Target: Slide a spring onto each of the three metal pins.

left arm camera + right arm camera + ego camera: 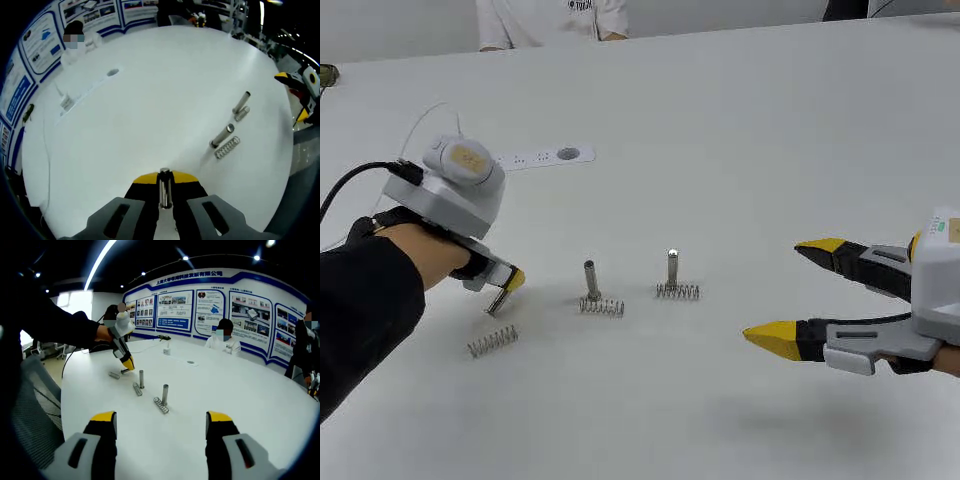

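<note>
Two metal pins stand upright mid-table, one (591, 278) left of the other (672, 267). A spring lies flat at the foot of each (601, 307) (678, 291). A third spring (492, 341) lies nearer the left. Just above it my left gripper (505, 290) is shut on a third metal pin (164, 187), which points down at the table. My right gripper (790, 290) hovers open at the right, well clear of the pins, with nothing between its jaws. The right gripper view shows both standing pins (141, 379) (165, 394) ahead of its open fingertips (103, 416).
A flat white strip (545, 157) with a cable lies behind the left gripper. A person in a white shirt (552, 20) sits at the table's far edge. Bare white tabletop (740, 150) spreads around the pins. A mesh chair (35, 410) stands beside the table.
</note>
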Demonstrator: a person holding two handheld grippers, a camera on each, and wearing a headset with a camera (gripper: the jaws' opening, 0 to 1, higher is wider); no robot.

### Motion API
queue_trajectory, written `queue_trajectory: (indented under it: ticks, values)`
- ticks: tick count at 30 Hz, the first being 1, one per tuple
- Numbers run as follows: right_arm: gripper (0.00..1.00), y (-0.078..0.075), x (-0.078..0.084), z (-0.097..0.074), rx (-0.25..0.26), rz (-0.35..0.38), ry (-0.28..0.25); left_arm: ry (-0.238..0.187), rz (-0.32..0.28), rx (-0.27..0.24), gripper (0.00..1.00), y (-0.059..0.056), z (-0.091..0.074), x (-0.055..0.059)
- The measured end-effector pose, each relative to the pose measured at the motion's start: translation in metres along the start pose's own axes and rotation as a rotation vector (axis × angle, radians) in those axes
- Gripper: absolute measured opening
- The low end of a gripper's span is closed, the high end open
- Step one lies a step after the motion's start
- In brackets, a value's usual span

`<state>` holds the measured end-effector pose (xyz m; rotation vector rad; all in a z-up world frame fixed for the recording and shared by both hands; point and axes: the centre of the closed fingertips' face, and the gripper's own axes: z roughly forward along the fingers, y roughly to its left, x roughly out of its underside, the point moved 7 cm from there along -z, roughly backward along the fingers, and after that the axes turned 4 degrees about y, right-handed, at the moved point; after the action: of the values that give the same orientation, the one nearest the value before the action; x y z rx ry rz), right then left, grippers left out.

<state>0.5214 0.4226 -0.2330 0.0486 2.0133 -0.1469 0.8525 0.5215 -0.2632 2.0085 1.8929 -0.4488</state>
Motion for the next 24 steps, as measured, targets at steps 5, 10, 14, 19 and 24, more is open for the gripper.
queue_trajectory:
  ticks: [5,10,14,19,24]
  values:
    - [0.74,0.001,-0.001,0.000,-0.003,-0.003,0.000,-0.029,0.000,-0.003,0.08,-0.003,-0.009,0.001]
    - [0.74,0.002,-0.001,0.001,-0.008,-0.004,0.004,-0.055,-0.004,-0.003,0.08,-0.006,-0.016,0.003]
    - [0.74,0.003,-0.001,0.001,-0.012,-0.007,0.005,-0.072,-0.013,-0.007,0.08,-0.006,-0.021,0.006]
    - [0.74,0.005,-0.001,0.002,-0.018,-0.010,0.008,-0.088,-0.031,-0.008,0.08,-0.005,-0.025,0.011]
    - [0.74,0.005,-0.001,0.002,-0.021,-0.011,0.009,-0.103,-0.046,-0.005,0.08,-0.005,-0.028,0.016]
